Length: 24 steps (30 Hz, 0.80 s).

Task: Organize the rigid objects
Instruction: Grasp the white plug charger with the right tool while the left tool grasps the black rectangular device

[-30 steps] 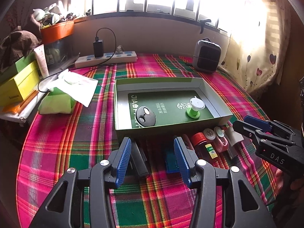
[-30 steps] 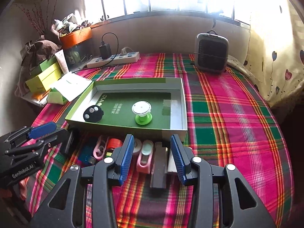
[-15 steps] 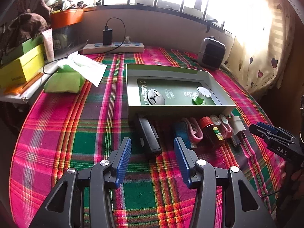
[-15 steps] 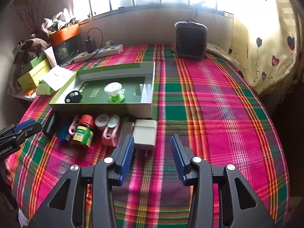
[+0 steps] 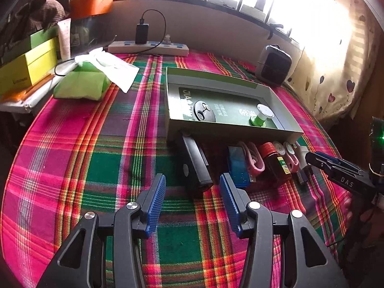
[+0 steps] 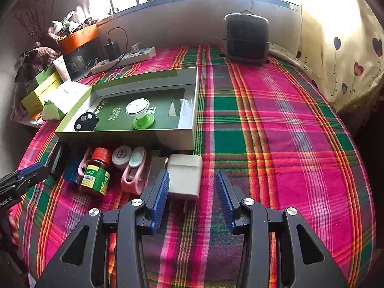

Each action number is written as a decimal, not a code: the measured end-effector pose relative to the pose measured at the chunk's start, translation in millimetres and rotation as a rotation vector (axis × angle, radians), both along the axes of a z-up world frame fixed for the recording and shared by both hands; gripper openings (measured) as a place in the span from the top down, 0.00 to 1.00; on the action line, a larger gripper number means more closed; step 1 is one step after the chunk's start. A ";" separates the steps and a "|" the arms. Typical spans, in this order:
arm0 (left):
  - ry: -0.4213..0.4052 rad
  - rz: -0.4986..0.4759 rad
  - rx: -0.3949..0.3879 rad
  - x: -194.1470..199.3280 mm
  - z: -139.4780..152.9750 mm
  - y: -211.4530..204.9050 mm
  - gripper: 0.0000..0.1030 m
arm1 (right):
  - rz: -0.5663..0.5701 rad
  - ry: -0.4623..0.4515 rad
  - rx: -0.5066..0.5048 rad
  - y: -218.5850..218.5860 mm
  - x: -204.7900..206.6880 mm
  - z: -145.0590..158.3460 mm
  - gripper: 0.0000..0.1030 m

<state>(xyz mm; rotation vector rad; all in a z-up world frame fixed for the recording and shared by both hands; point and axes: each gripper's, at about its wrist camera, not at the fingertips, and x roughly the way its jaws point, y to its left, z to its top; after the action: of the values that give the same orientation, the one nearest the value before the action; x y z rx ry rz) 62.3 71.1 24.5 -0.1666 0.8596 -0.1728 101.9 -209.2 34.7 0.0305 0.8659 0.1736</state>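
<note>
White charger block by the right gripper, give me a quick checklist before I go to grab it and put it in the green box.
1. Right gripper open: ok.
2. White charger block lined up between the fingers: not ok, it sits toward the left finger.
3. Block free of neighbours: cannot tell, the pink case lies close beside it.
4. Free floor space in the green box: ok.
5. Left gripper out of the way: ok.

I count one open green cardboard box [image 6: 134, 139], two items inside it, seven loose items in front, and my two tongs.
</note>
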 end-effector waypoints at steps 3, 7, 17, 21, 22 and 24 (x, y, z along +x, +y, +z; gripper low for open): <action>0.005 -0.003 -0.002 2.5 -1.1 -0.1 0.55 | 0.006 0.004 -0.009 4.1 5.4 -0.6 0.59; 0.011 -0.002 -0.003 5.8 -2.7 0.6 0.55 | 0.015 0.022 -0.018 9.1 10.9 -4.8 0.59; 0.023 -0.007 -0.009 13.0 -5.4 1.4 0.55 | -0.024 0.049 -0.051 -1.4 15.5 -13.4 0.59; 0.031 -0.005 -0.011 16.1 -6.4 0.7 0.55 | -0.032 0.049 -0.064 -6.8 16.2 -14.1 0.60; 0.029 -0.004 -0.009 17.1 -6.0 0.4 0.55 | -0.034 0.049 -0.071 -8.0 16.6 -14.2 0.60; 0.030 -0.002 -0.001 19.6 -5.7 -0.9 0.55 | -0.040 0.050 -0.096 -9.1 16.7 -14.5 0.60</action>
<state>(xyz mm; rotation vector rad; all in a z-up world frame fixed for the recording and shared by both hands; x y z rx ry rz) 81.9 70.2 18.8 -0.1690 0.8894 -0.1729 118.6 -218.2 20.2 -0.0370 0.9223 0.0937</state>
